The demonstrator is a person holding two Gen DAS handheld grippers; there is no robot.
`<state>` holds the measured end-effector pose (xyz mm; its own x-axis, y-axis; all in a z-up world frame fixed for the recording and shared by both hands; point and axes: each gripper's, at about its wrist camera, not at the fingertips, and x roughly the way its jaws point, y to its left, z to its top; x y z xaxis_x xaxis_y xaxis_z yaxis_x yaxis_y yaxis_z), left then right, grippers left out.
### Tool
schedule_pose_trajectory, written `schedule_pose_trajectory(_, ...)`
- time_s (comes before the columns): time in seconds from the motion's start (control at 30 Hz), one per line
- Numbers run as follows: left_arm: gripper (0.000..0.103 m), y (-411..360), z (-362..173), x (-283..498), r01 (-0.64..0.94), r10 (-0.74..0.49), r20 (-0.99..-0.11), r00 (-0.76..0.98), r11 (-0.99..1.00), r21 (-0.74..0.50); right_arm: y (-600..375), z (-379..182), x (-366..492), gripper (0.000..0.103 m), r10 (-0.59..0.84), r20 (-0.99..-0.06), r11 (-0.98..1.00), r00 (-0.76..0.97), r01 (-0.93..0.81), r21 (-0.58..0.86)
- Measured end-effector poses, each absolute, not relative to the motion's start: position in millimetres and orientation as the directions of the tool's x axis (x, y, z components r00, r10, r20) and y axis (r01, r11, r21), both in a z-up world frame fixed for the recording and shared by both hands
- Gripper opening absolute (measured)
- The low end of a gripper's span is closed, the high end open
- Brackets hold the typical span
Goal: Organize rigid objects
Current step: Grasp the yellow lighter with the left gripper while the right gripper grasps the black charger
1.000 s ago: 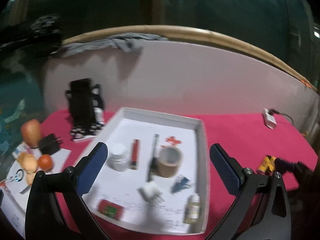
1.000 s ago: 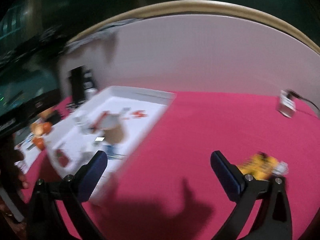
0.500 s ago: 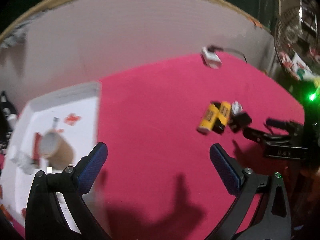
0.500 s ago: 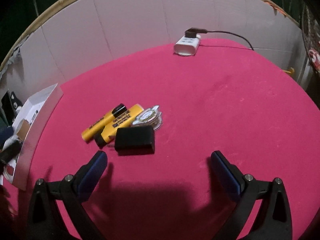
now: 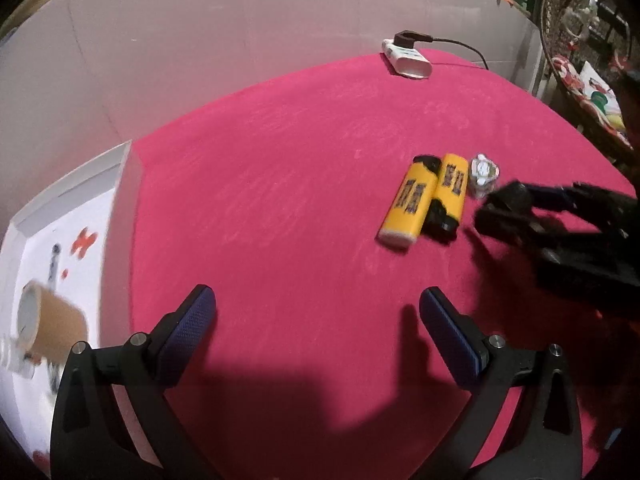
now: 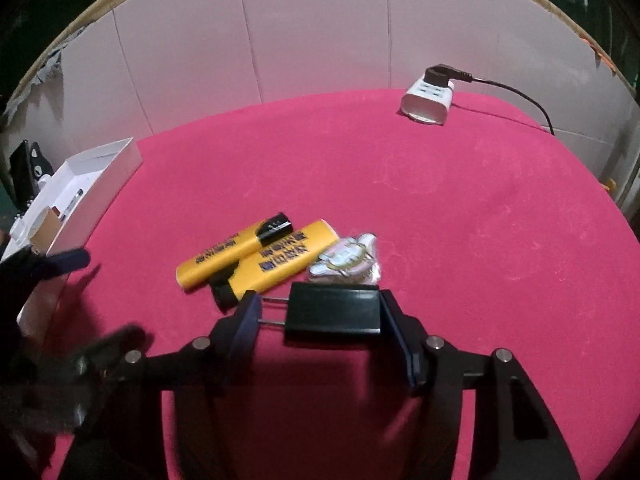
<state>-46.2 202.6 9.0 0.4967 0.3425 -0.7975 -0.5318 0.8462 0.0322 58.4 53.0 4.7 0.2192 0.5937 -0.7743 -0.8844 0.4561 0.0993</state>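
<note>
My right gripper is shut on a black plug adapter on the pink cloth; its two metal prongs point left against the left finger. Two yellow highlighters and a small packet of white clips lie just beyond it. In the left wrist view the highlighters and the clip packet lie to the right, with the blurred right gripper beside them. My left gripper is open and empty above bare cloth. The white tray is at the left.
The tray holds a roll of brown tape, a pen and small red bits. A white power strip with a black plug and cable sits at the back by the white wall. A wire rack stands past the table's right edge.
My right gripper moved forward and closed on the black adapter, which was lying free before. My left gripper swung right, away from the tray, and drew nearer the highlighters.
</note>
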Motion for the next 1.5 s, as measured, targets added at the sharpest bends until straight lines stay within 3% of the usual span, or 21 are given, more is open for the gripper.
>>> schedule_pose_trajectory(0.5, 0.099, 219, 14, 18, -0.508, 0.359, -0.789, 0.499, 0.859, 0.07, -5, 9, 84, 0.059, 0.643, -0.743, 0.495, 0.187, -0.841, 0.216)
schedule_pose_trajectory(0.73, 0.098, 201, 11, 33, -0.408, 0.377, -0.797, 0.472, 0.895, 0.182, -7, 9, 89, 0.059, 0.665, -0.73, 0.486, 0.158, -0.834, 0.262)
schedule_pose_trajectory(0.93, 0.098, 220, 10, 35, -0.461, 0.355, -0.802, 0.481, 0.88, 0.114, -7, 10, 89, 0.059, 0.671, -0.726, 0.483, 0.15, -0.832, 0.274)
schedule_pose_trajectory(0.97, 0.089, 222, 10, 33, -0.452, 0.323, -0.806, 0.496, 0.889, 0.077, -7, 10, 89, 0.059, 0.671, -0.726, 0.482, 0.149, -0.832, 0.275)
schedule_pose_trajectory(1.0, 0.073, 220, 11, 31, -0.436, 0.295, -0.806, 0.513, 0.898, 0.051, -7, 10, 89, 0.059, 0.672, -0.726, 0.482, 0.148, -0.831, 0.277)
schedule_pose_trajectory(1.03, 0.065, 218, 11, 32, -0.41, 0.264, -0.805, 0.531, 0.911, 0.029, -6, 10, 89, 0.059, 0.672, -0.725, 0.482, 0.147, -0.831, 0.278)
schedule_pose_trajectory(1.1, 0.043, 208, 13, 36, -0.354, 0.243, -0.8, 0.549, 0.934, 0.042, -6, 10, 90, 0.059, 0.674, -0.724, 0.481, 0.147, -0.831, 0.279)
schedule_pose_trajectory(1.2, 0.035, 200, 14, 40, -0.335, 0.243, -0.799, 0.55, 0.941, 0.056, -5, 9, 91, 0.059, 0.673, -0.725, 0.48, 0.146, -0.832, 0.278)
schedule_pose_trajectory(1.5, 0.036, 184, 13, 39, -0.384, 0.322, -0.776, 0.542, 0.916, 0.112, -2, 9, 89, 0.059, 0.667, -0.729, 0.475, 0.152, -0.841, 0.259)
